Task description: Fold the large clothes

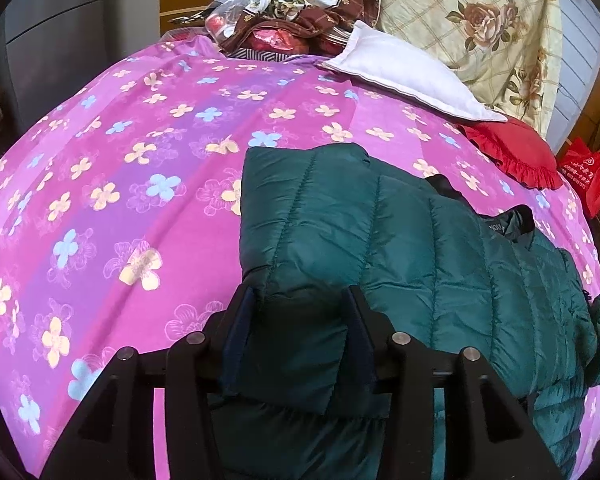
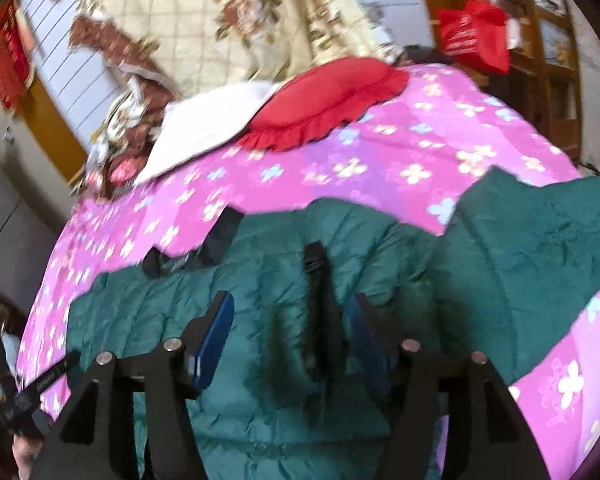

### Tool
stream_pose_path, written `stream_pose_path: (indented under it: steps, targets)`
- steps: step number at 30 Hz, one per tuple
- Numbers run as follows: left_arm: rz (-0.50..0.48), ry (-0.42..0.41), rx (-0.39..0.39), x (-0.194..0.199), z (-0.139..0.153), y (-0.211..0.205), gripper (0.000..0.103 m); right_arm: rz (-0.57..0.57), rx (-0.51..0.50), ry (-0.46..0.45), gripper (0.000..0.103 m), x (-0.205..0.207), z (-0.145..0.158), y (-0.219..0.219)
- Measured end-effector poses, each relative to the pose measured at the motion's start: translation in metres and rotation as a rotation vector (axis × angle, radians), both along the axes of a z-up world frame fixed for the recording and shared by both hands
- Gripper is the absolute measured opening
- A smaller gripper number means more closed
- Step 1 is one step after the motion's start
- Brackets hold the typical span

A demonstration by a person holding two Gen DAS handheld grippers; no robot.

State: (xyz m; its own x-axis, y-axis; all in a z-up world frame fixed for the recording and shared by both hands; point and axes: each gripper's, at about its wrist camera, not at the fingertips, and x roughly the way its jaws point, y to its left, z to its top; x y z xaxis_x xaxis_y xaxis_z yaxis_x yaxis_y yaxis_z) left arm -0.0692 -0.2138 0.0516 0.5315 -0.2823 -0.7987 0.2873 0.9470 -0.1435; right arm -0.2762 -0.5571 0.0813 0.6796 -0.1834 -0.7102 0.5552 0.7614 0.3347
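A dark green quilted down jacket [image 1: 420, 248] was spread on the pink flower-printed bedsheet [image 1: 120, 160]. Only the right wrist view, blurred, showed its black zipper strip [image 2: 316, 304] and a sleeve spread to the right. The left gripper [image 1: 300, 300] was seen low over the hem, a padded fold filling its half-spread fingers. The right gripper [image 2: 292, 312] was held wide above the jacket, clasping nothing.

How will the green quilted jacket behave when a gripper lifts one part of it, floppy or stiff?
The green quilted jacket will probably sag and drape: it already lies in soft folds on the pink sheet. Its puffy quilting suggests it is light for its bulk. The shiny shell looks slippery, so the fold between the left gripper fingers may slide out.
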Motion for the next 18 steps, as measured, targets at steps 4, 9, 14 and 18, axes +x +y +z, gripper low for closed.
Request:
stream_pose_path:
  steps: [4, 9, 14, 18]
  targets:
    - [0.001, -0.004, 0.013, -0.001, 0.0, -0.002, 0.027, 0.053, 0.008, 0.155, 0.064, 0.025, -0.031, 0.007]
    - [-0.003, -0.011, 0.008, -0.003, 0.01, 0.001, 0.027, 0.098, -0.014, 0.14, 0.009, 0.026, -0.038, 0.012]
    - [-0.004, -0.017, -0.015, -0.003, 0.013, 0.0, 0.027, 0.074, -0.128, 0.108, 0.008, 0.003, -0.017, 0.009]
    - [-0.014, -0.002, 0.001, -0.003, 0.006, -0.006, 0.027, 0.051, -0.073, 0.153, 0.009, 0.004, -0.037, -0.004]
